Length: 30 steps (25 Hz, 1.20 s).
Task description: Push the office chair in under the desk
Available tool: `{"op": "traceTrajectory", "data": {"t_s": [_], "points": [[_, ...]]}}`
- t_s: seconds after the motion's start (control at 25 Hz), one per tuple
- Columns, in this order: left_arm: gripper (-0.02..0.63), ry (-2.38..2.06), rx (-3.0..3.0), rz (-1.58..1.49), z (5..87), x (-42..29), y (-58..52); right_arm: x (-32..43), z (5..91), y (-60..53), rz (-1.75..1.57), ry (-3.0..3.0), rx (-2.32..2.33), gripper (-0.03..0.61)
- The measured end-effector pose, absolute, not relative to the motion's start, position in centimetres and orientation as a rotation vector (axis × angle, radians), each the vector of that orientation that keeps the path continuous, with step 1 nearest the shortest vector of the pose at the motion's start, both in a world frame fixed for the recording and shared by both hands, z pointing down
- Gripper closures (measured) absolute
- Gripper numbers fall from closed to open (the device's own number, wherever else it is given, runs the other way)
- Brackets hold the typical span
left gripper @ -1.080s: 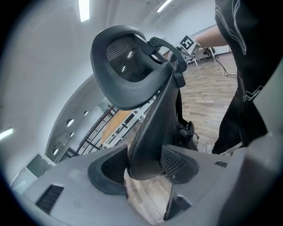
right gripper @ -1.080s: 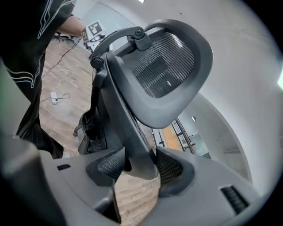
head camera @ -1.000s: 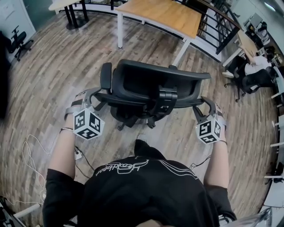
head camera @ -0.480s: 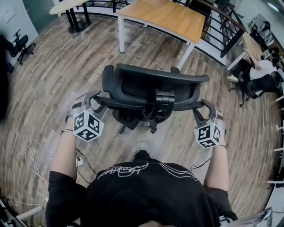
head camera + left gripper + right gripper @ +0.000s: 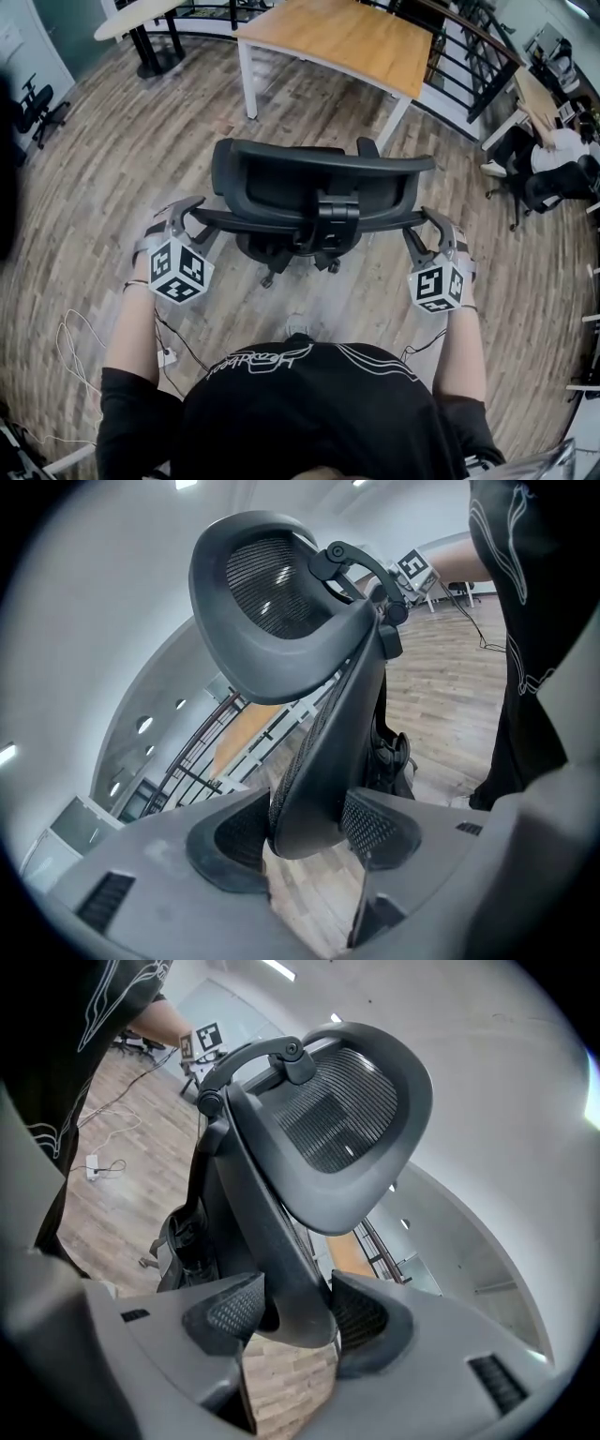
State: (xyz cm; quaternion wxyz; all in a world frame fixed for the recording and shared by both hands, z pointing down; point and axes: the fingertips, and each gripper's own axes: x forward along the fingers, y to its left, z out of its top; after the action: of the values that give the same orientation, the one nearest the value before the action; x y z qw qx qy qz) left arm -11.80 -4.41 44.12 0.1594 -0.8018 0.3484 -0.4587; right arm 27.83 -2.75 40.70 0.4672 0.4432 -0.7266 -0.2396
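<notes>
Head view: the office chair stands on the wood floor, apart from the desk ahead, backrest toward the person. The left gripper and right gripper meet the backrest's side edges. Left gripper view: pads pinch the backrest edge. Right gripper view: pads clamp the opposite edge.

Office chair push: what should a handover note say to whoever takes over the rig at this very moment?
The left gripper is clamped on the left edge of the office chair backrest; the right gripper is clamped on its right edge.
The chair stands on the wooden floor, short of the desk, seat toward it.
Done: chair gripped from behind.
Left: roll it forward until the seat is under the desk.
</notes>
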Motion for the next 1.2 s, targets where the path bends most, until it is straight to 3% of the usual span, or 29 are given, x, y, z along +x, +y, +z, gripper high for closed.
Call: {"op": "traceTrajectory", "data": {"t_s": [0.72,1.2], "points": [[0.387,1.118,-2.192,-1.283,49.4,-10.4,-15.6,29.4,45.7,-11.4,-0.653,-1.8,1.141,0.334],[0.387,1.036,-2.214,-1.281,46.8,-13.2,-29.1,26.0,43.0,-21.8,-0.588,-1.761,1.197,0.334]]}}
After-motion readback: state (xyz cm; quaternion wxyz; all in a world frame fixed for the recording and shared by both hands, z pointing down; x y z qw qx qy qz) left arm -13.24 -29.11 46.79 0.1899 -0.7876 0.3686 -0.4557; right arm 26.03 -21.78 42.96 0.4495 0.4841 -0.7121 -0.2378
